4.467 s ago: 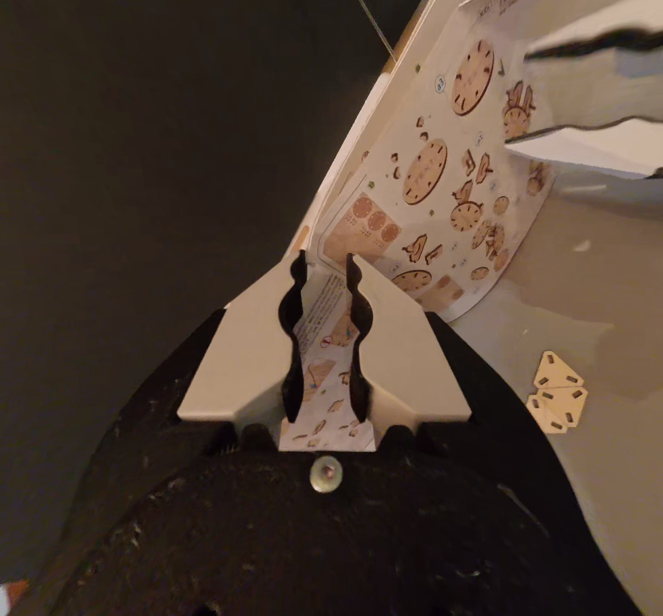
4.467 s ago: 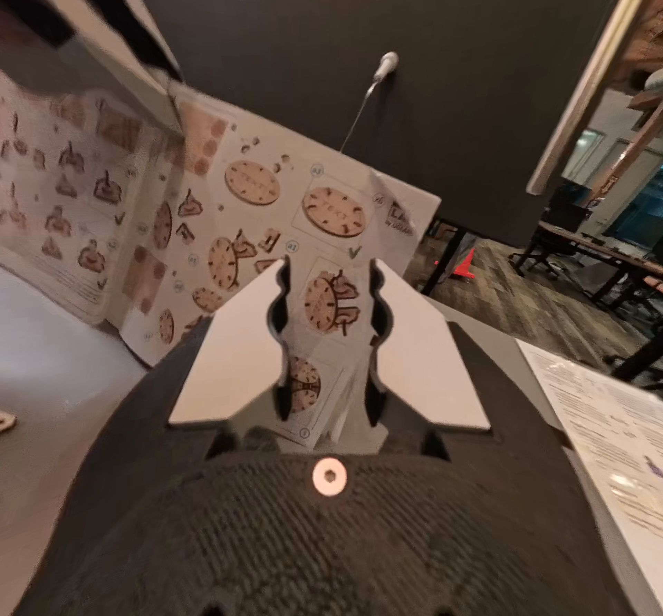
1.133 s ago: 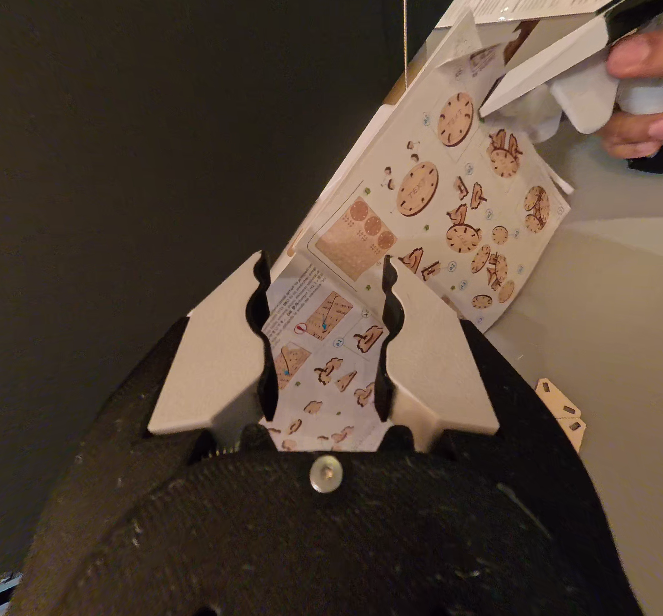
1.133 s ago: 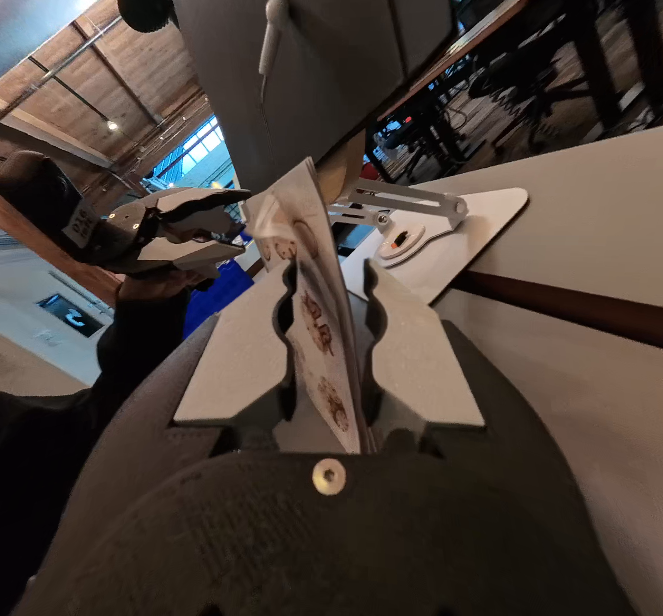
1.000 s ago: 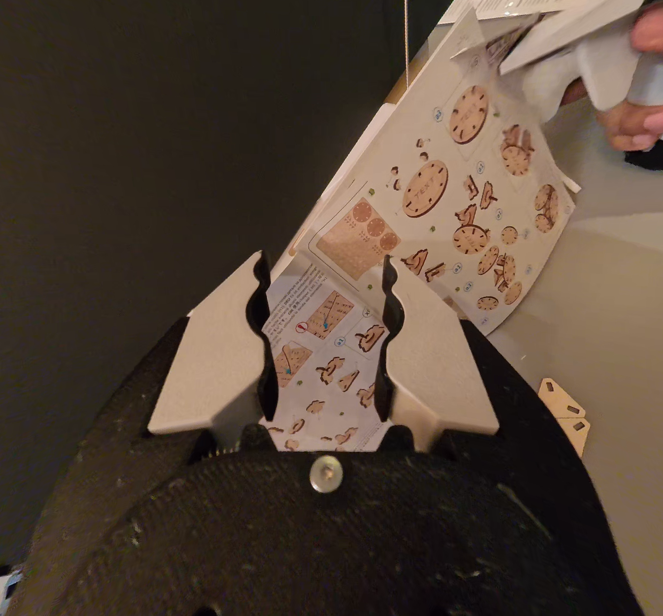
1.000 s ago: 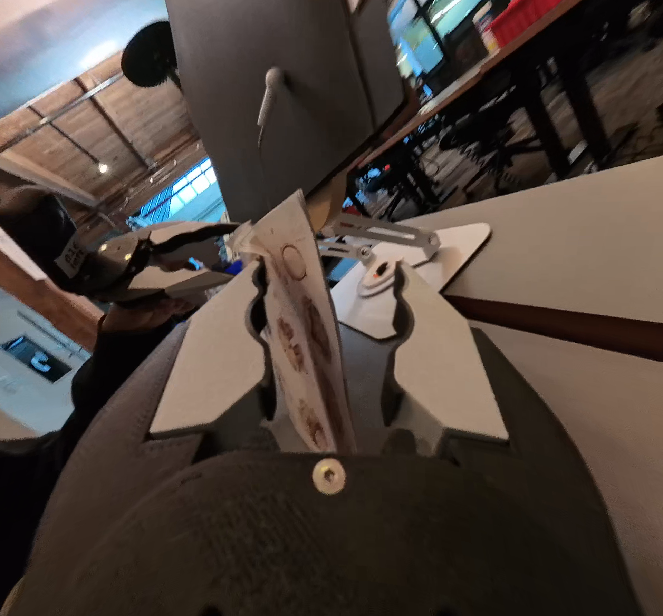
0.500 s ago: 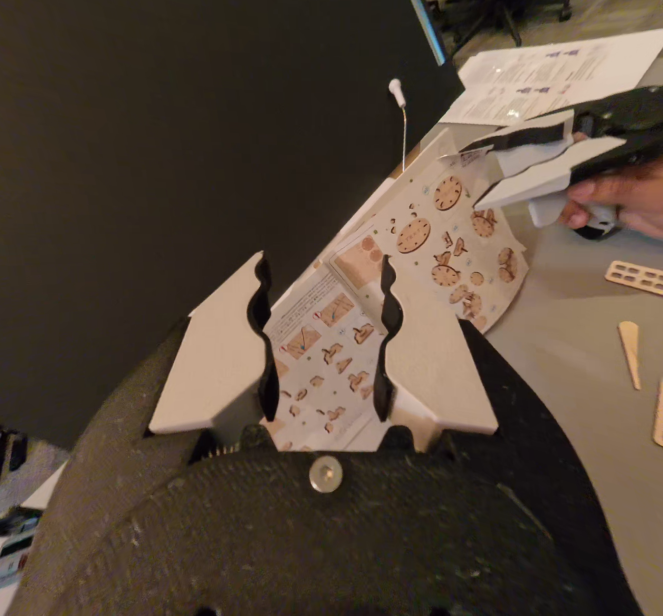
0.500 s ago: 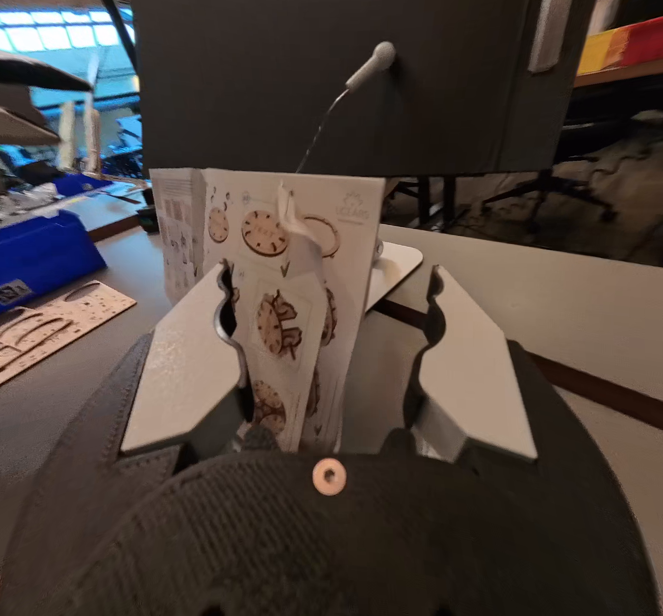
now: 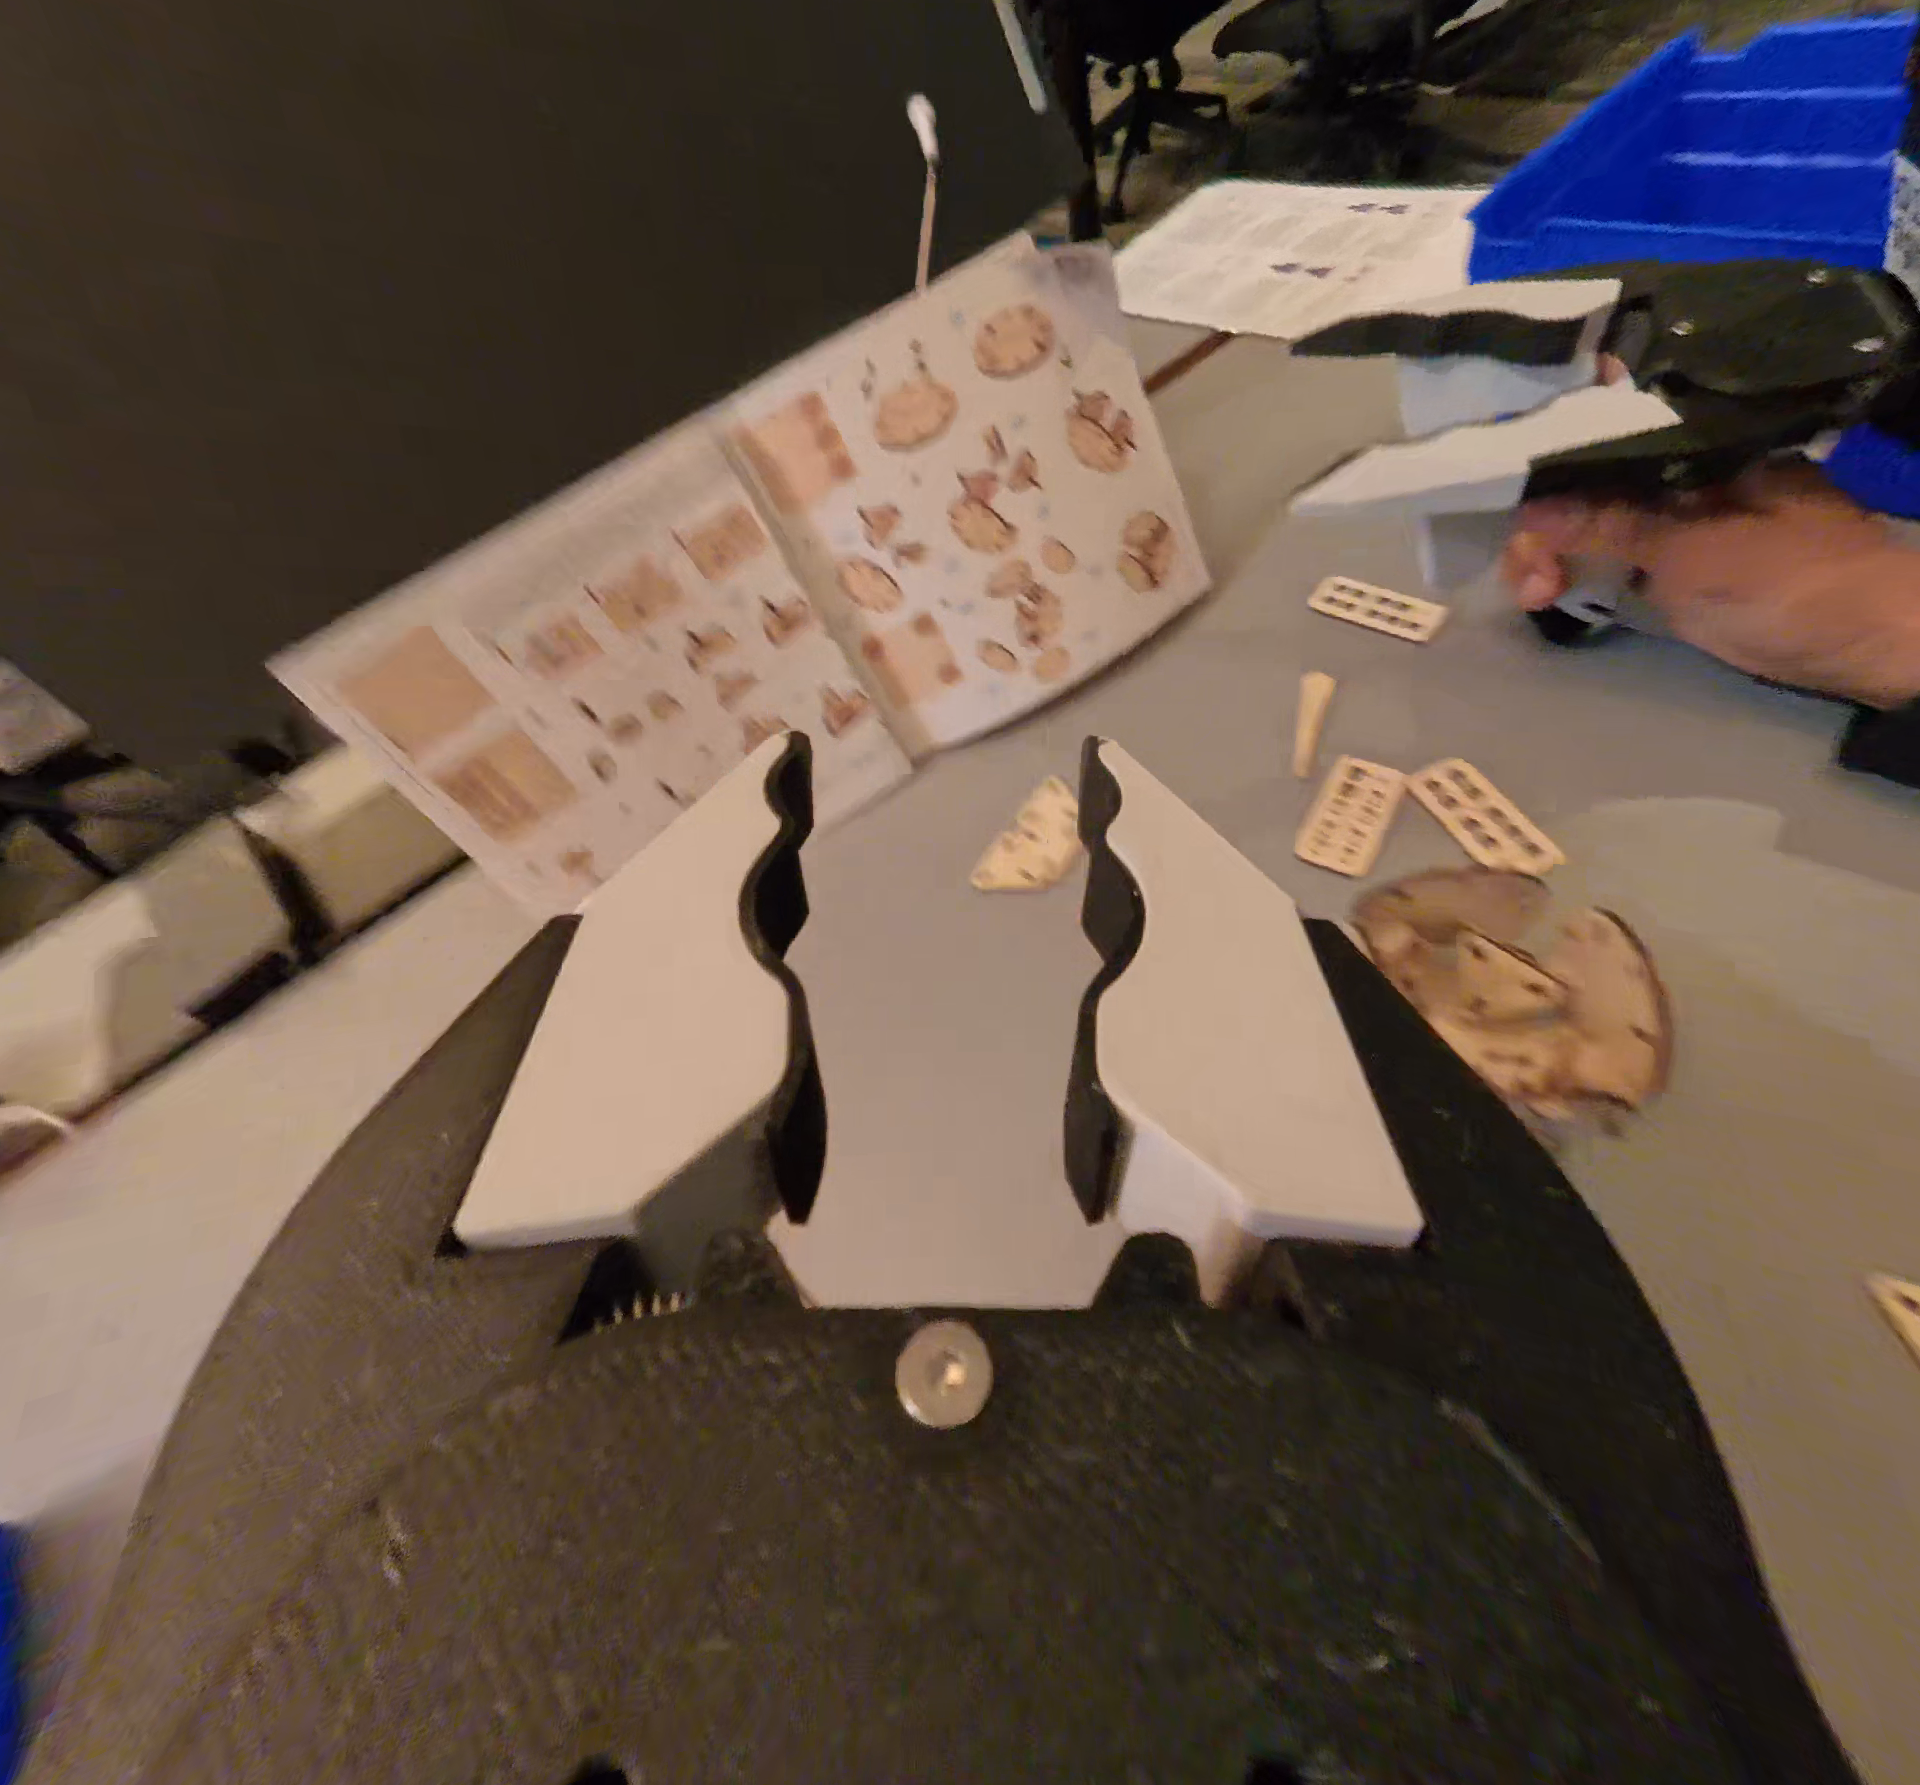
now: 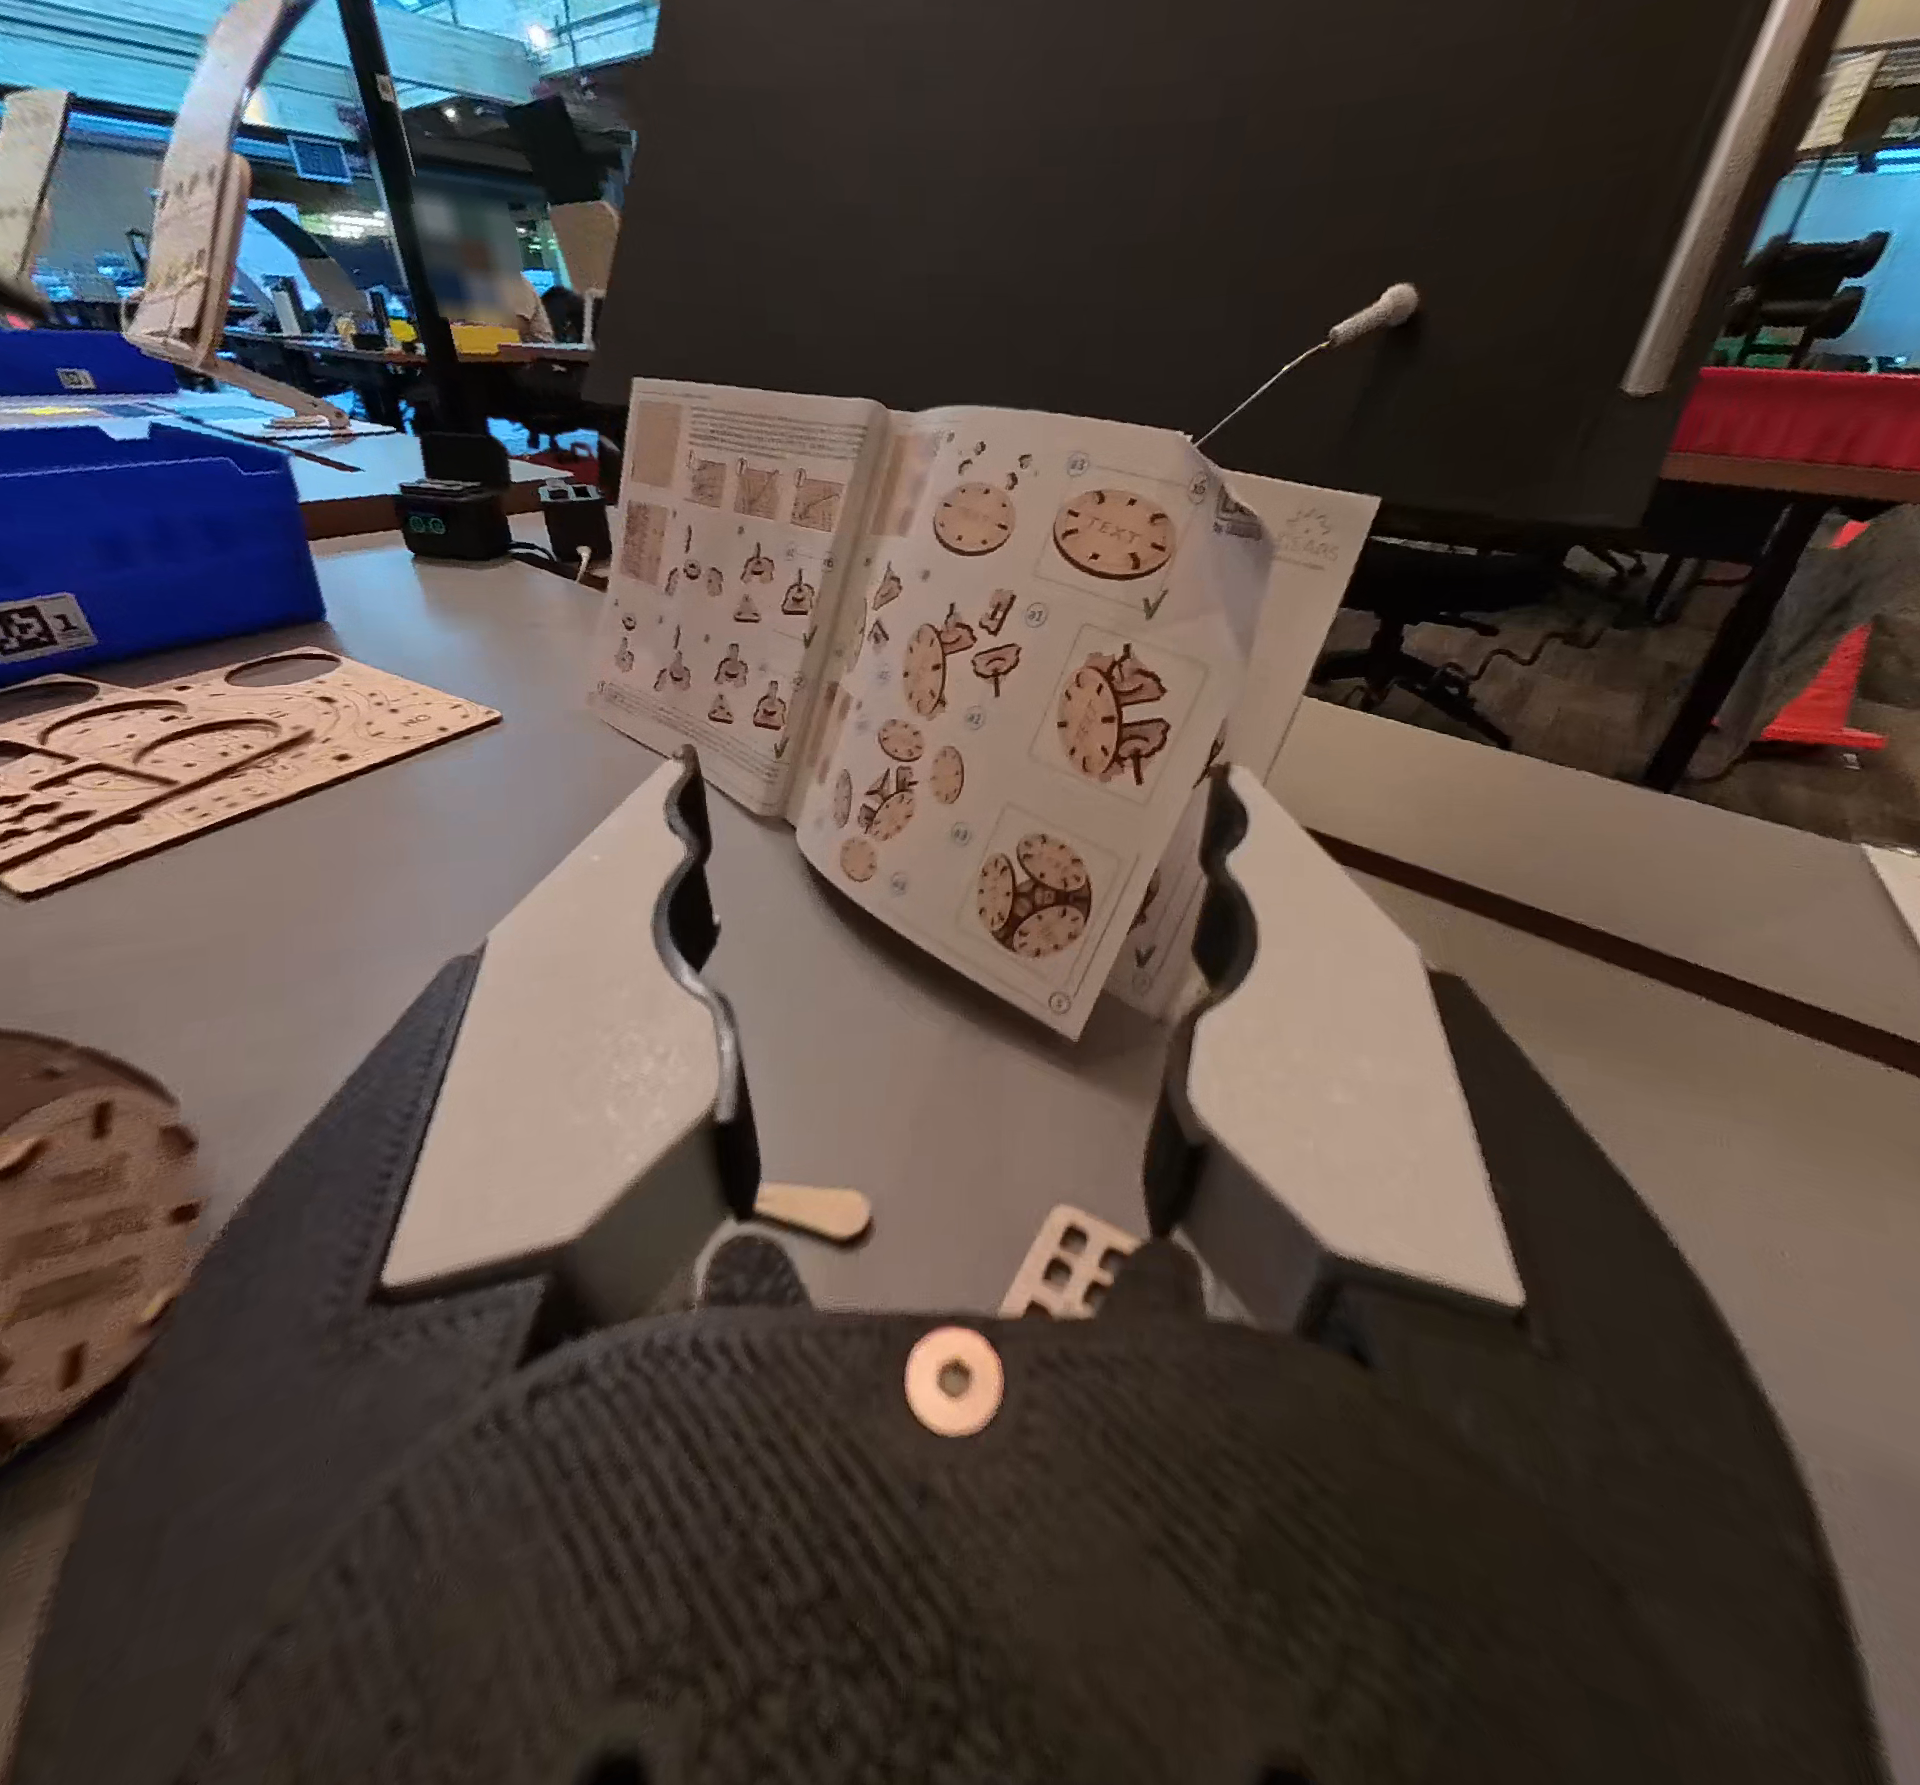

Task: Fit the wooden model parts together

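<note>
**Both claws off the booklet**

Pulled back from the booklet [image 10: 935,655], both my claws now hang over grey table [image 9: 935,1060]. Left claw [image 9: 940,769] gapes, nothing between its pads; a pale wooden wedge [image 9: 1023,842] beyond is half hidden by the right-hand fingertip. Right claw [image 10: 951,779] stands wide and bare; its body cuts off a stick [image 10: 816,1214] and a slotted strip [image 10: 1070,1252]. Centre frame, the booklet stands open on its lower edge, spine upright, long axis running left to right, pages facing me, blurred in my left view.
</note>
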The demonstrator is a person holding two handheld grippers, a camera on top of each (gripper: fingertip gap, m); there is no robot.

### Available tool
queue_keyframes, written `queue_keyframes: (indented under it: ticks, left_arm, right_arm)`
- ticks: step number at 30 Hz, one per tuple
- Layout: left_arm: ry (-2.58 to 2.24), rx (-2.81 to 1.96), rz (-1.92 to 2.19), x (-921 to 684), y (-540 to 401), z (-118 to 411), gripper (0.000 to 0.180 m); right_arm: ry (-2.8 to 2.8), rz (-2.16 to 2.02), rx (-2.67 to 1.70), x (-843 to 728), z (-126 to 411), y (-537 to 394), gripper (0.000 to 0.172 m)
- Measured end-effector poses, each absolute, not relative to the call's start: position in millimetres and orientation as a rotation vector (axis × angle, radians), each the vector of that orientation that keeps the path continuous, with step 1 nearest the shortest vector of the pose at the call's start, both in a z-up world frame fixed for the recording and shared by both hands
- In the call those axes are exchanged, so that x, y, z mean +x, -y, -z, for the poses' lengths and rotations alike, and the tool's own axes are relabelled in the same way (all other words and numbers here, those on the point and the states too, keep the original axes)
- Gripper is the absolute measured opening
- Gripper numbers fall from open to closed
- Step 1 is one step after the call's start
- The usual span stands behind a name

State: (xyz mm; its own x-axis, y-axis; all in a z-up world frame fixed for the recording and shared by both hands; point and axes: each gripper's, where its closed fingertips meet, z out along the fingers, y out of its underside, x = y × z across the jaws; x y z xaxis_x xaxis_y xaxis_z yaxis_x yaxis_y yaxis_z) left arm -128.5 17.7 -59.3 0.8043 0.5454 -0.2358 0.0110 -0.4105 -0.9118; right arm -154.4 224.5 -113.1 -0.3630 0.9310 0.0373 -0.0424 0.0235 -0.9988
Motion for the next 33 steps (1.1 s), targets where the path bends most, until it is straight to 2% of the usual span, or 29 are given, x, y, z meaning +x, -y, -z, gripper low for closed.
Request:
queue_keyframes:
  ticks: [5, 12, 15, 20, 24, 33]
  left_arm:
    - [0.533, -1.986, -0.454, -78, 14, 122, 0.050]
    - [0.633, -2.037, -0.355, -37, 50, 163, 0.044]
    - [0.639, -2.098, -0.341, -29, 50, 182, 0.044]
    - [0.617, -2.166, -0.385, -33, 47, 196, 0.042]
    - [0.615, -2.242, -0.365, -32, 47, 207, 0.034]
    - [0.672, -2.302, -0.301, -27, 50, 230, 0.033]
  right_arm:
    - [1.422, -1.477, -0.974, -122, 110, -221, 0.086]
    - [1.367, -1.488, -0.935, -93, 99, -211, 0.071]
    - [1.396, -1.482, -0.929, -91, 102, -203, 0.070]
    - [1.405, -1.470, -0.936, -91, 107, -201, 0.068]
    - [1.401, -1.516, -0.966, -92, 108, -203, 0.068]
    - [1.425, -1.558, -0.962, -94, 109, -196, 0.067]
